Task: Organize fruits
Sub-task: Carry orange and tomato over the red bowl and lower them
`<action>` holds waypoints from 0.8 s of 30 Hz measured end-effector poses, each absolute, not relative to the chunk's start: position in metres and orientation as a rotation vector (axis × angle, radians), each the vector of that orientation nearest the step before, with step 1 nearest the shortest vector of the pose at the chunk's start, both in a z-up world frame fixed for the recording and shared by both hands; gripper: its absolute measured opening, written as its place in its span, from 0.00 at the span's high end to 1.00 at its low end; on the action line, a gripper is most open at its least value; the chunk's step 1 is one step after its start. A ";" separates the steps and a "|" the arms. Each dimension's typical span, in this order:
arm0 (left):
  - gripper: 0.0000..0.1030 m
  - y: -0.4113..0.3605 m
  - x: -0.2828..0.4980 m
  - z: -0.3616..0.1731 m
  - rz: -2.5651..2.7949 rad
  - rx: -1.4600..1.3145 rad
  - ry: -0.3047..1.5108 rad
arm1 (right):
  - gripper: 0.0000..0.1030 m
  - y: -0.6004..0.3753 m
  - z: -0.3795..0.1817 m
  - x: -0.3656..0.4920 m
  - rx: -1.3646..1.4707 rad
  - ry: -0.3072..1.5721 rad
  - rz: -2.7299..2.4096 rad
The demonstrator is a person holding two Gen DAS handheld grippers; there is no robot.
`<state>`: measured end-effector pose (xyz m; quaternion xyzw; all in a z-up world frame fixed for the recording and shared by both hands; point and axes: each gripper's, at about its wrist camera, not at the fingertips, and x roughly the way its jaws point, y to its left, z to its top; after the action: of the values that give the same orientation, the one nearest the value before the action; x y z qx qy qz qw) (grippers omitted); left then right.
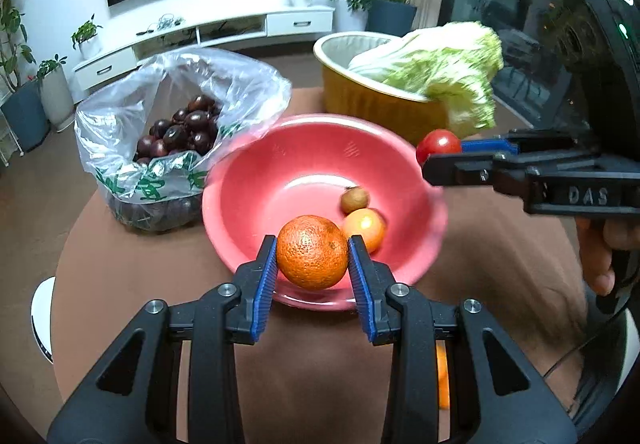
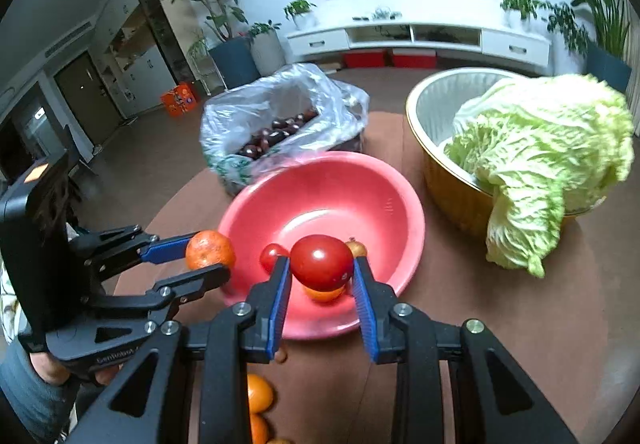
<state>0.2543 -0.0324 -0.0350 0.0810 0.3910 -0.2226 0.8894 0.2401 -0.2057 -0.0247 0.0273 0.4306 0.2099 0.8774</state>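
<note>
An orange mandarin is clamped between the blue pads of the left gripper, held above the near rim of a pink bowl. The right gripper pinches a red tomato over the same bowl. Beyond the left gripper's tips, inside the bowl, lie a yellow-orange fruit and a small brown one. Farther off stand a plastic bag of dark fruit and a cabbage in a gold basin.

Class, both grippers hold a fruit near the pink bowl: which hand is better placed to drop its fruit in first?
Probably right: the right gripper holds its tomato over the pink bowl, whereas the left gripper's orange sits at the rim.
</note>
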 end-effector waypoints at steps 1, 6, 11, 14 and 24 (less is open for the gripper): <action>0.68 -0.032 0.259 -0.039 -0.457 0.169 0.822 | 0.67 -0.206 -0.028 0.244 0.053 0.906 0.433; 0.67 -0.033 0.272 -0.053 -0.437 0.163 0.847 | 0.67 -0.200 -0.044 0.260 -0.023 0.939 0.406; 0.67 -0.039 0.280 -0.063 -0.438 0.165 0.868 | 0.67 -0.194 -0.056 0.266 -0.084 0.954 0.394; 0.67 -0.042 0.283 -0.066 -0.441 0.169 0.868 | 0.67 -0.191 -0.062 0.268 -0.109 0.961 0.394; 0.54 -0.043 0.284 -0.065 -0.439 0.178 0.866 | 0.67 -0.189 -0.064 0.275 -0.123 0.958 0.382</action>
<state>0.2843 -0.0434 -0.0655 0.0853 0.4155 -0.2106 0.8808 0.2747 -0.1885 -0.0640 -0.0588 0.4578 0.1826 0.8681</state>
